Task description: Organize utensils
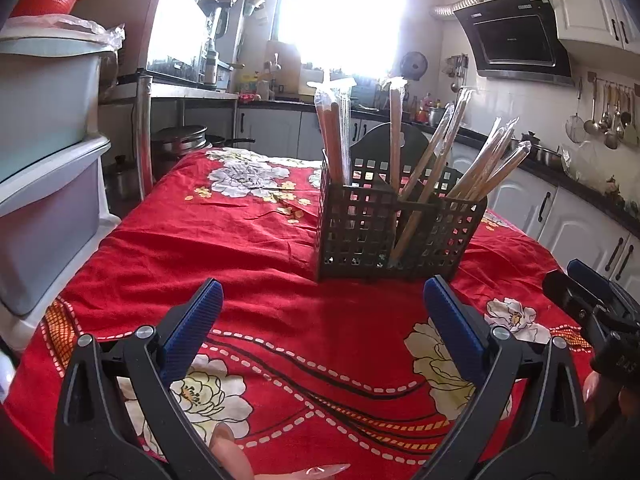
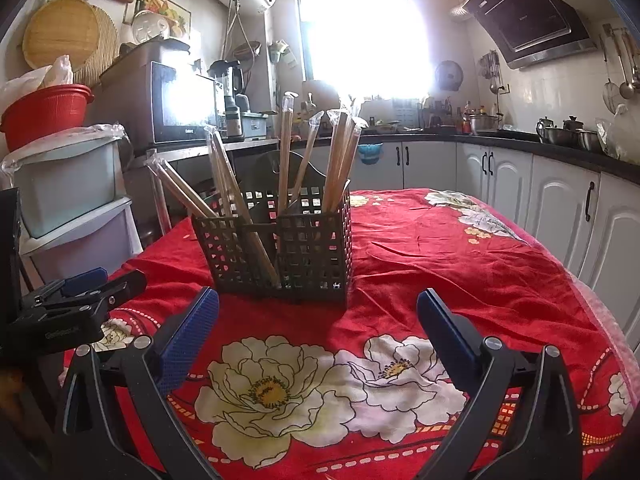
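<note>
Both grippers hang low over the red cloth (image 2: 460, 256) — left gripper (image 1: 323, 300) and right gripper (image 2: 318, 312), jaws wide apart, holding nothing. The black basket (image 1: 394, 232) of wrapped chopsticks (image 1: 334, 136) stands mid-frame, just beyond them.

I am in a home kitchen. A slanted black range hood (image 1: 516, 36) hangs upper right, with ladles and strainers (image 1: 604, 120) on a wall rail below it. White cabinets (image 2: 496, 172) under a dark counter run along the right. Upper left stand a microwave (image 2: 180, 100) and a blender (image 2: 232, 92); a floral red cloth covers my tabletop (image 2: 460, 264).
</note>
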Demonstrator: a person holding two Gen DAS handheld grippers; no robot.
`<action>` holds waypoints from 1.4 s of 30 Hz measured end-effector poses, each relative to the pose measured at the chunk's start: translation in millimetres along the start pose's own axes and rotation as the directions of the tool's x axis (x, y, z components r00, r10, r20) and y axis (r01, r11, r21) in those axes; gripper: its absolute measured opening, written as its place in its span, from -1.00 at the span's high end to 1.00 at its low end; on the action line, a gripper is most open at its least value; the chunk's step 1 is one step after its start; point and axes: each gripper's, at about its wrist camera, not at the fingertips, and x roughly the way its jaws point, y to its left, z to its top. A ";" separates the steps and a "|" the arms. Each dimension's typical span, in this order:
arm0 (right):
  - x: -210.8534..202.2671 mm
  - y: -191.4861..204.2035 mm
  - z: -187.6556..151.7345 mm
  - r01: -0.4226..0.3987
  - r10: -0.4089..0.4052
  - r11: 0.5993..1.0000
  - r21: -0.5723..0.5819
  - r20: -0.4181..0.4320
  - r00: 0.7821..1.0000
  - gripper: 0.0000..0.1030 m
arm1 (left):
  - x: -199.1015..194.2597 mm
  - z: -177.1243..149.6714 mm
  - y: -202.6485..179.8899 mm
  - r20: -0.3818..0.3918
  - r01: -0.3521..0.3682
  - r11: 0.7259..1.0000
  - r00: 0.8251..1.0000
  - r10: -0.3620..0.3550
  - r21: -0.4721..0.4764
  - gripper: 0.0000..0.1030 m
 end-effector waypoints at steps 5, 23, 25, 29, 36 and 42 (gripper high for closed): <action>-1.0 -0.5 -0.2 0.002 -0.002 1.000 0.000 0.002 1.000 -0.88 | -0.3 0.3 0.4 0.002 0.000 1.000 1.000 0.000 -0.002 -0.80; -1.2 -0.6 -0.3 0.003 -0.003 1.000 -0.001 0.005 1.000 -0.88 | -2.5 1.2 0.6 0.007 -0.002 1.000 1.000 0.002 0.001 -0.80; -1.1 -0.7 -0.3 0.002 -0.002 1.000 -0.001 0.005 1.000 -0.88 | -2.4 1.2 0.5 0.007 -0.002 1.000 1.000 0.002 0.002 -0.80; -0.8 -0.8 -0.4 0.002 -0.002 1.000 0.000 0.004 1.000 -0.88 | -2.7 1.3 0.6 0.009 -0.002 1.000 1.000 0.002 0.003 -0.80; -1.0 -0.3 -0.3 0.004 -0.004 1.000 0.000 0.004 1.000 -0.88 | -2.8 1.6 0.7 0.008 -0.002 1.000 1.000 0.002 0.002 -0.80; -1.1 -0.1 -0.4 0.005 -0.005 1.000 0.001 0.005 1.000 -0.88 | -2.9 1.2 0.2 0.009 -0.003 1.000 1.000 0.003 0.004 -0.80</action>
